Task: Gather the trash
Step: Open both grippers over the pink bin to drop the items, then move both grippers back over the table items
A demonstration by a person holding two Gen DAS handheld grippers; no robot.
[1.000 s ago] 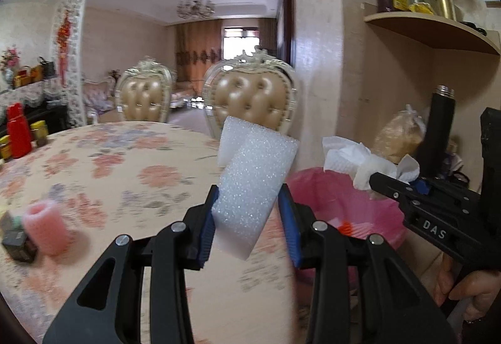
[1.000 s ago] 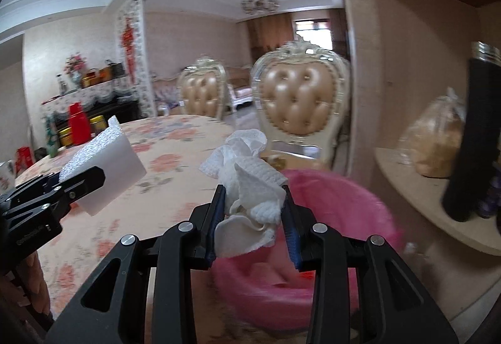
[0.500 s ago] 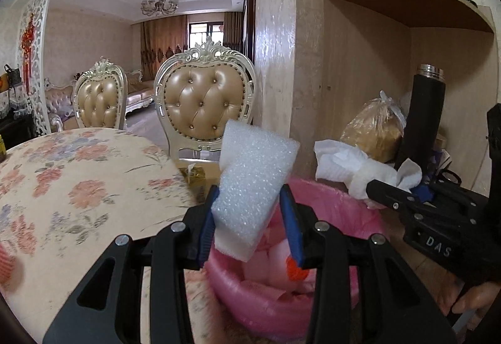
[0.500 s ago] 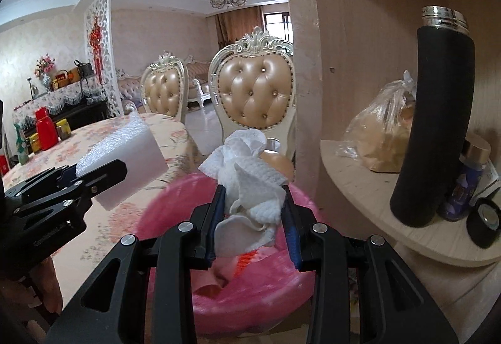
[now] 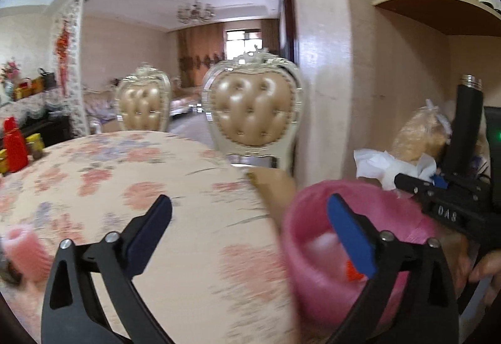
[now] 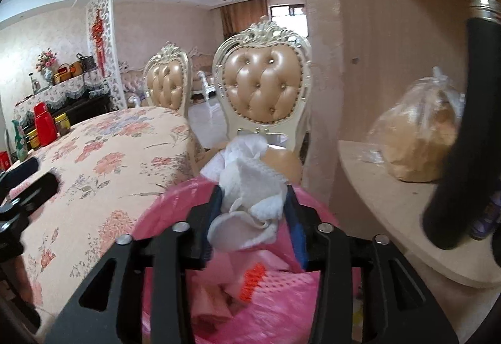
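**Foam block gone from the left jaws; tissue between the parting right jaws**

Gone since half a second back: the white foam block once clamped in the left gripper. Now spread wide and empty, jaws opening, one blue pad over the floral tablecloth, the other over the rim of the pink-lined bin. Swung back toward the table as well, with more cloth in sight than before. Pale shapes inside the bin, too blurred to name as the foam.

Right gripper jaws opening too, with the crumpled white tissue between the blue pads, apparently touching both. Poised directly above the pink bin liner, over a heap of pink scraps and an orange piece.

Just beside the bin, the table's near edge, cloth hanging down. On the cloth toward the left edge, a pink ribbed cup-like thing, blurred. Near the far left edge, a red bottle among jars. Beyond the table, two tufted tan chairs. On the shelf to the right of the bin, a bagged tan lump and a black flask.
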